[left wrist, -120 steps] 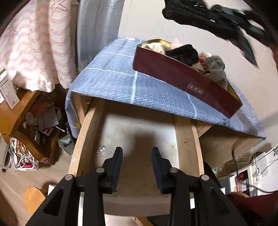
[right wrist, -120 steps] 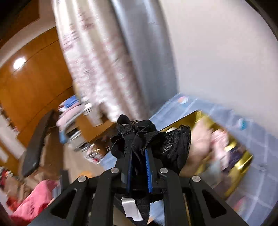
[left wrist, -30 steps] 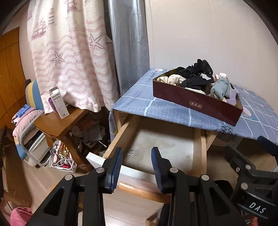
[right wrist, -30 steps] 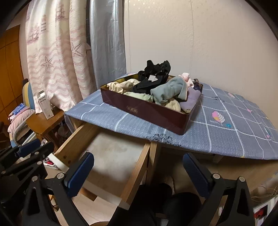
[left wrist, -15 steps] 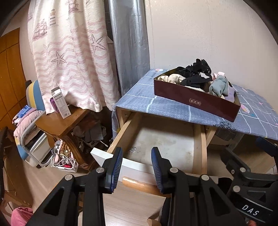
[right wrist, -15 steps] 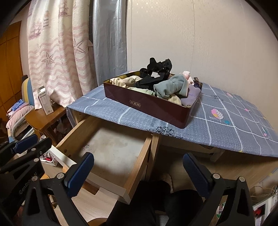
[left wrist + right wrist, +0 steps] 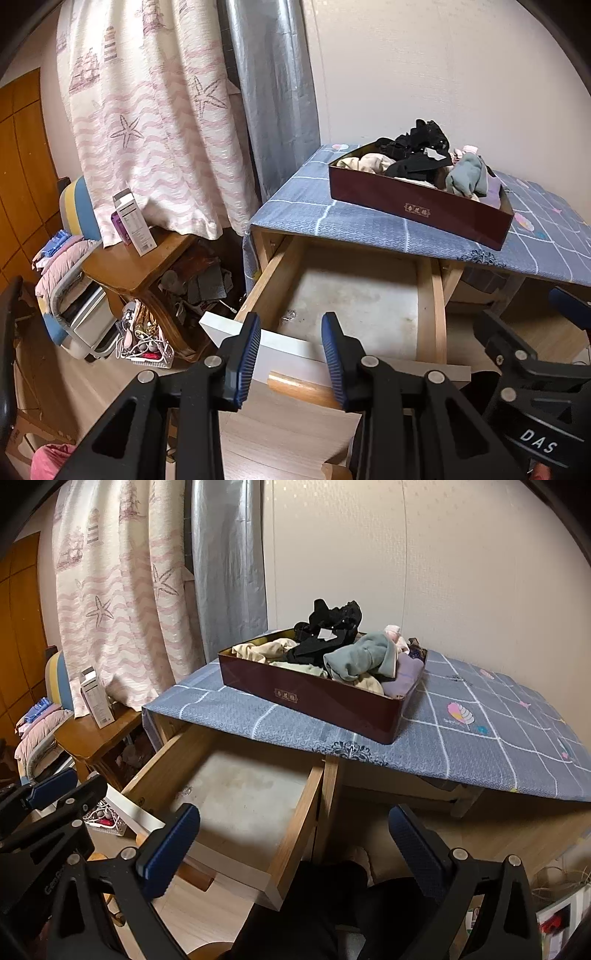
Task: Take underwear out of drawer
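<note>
The dark red rectangular box [image 7: 325,701] stood on the surface [image 7: 480,746], which was covered by a blue-grey checked cloth, and served as the landmark. Inside the box, heaped above its rim, lay the underwear [image 7: 332,642]: black lacy pieces on top toward the back, cream pieces at the left end, a grey-green piece and a lilac piece at the right end. Below the box's front wall, the pale wooden drawer [image 7: 240,786] stood pulled out, its stained bottom bare apart from a small shiny scrap near its left side. The left tongs [image 7: 291,354] hovered over the drawer's white front edge, well in front of the box, their blue-padded jaws a modest gap apart and holding nothing. The right tongs [image 7: 291,845] hung lower and to the right of the drawer, also in front of the box, their jaws spread wide and empty. Left of the box hung a pink-patterned curtain [image 7: 122,602] beside a silver one.
</note>
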Tool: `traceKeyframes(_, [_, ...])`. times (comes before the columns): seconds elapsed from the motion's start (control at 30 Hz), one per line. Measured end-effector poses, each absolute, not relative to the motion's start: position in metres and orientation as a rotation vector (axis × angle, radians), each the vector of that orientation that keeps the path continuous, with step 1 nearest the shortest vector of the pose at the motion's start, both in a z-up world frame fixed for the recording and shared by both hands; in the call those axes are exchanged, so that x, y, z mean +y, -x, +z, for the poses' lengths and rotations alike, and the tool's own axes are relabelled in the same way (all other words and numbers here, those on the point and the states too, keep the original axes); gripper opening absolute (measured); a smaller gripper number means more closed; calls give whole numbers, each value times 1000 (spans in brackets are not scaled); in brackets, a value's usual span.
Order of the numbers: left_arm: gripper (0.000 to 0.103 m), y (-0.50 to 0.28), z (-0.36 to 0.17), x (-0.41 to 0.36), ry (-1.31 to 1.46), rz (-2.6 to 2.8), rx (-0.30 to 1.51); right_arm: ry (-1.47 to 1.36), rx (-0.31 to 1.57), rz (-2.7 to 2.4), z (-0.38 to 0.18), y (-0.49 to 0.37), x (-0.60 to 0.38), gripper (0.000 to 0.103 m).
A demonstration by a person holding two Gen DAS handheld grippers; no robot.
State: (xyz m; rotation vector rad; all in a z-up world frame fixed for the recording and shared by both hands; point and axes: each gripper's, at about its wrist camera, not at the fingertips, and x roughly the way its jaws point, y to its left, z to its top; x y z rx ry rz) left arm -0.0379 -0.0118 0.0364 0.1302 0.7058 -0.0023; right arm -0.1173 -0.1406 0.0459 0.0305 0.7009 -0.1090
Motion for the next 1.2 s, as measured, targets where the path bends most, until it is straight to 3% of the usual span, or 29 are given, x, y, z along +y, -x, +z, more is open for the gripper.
traceKeyframes(1.2, [34,44,49,-18,-175,-19,682,-20,675,-217,50,128,-137,103])
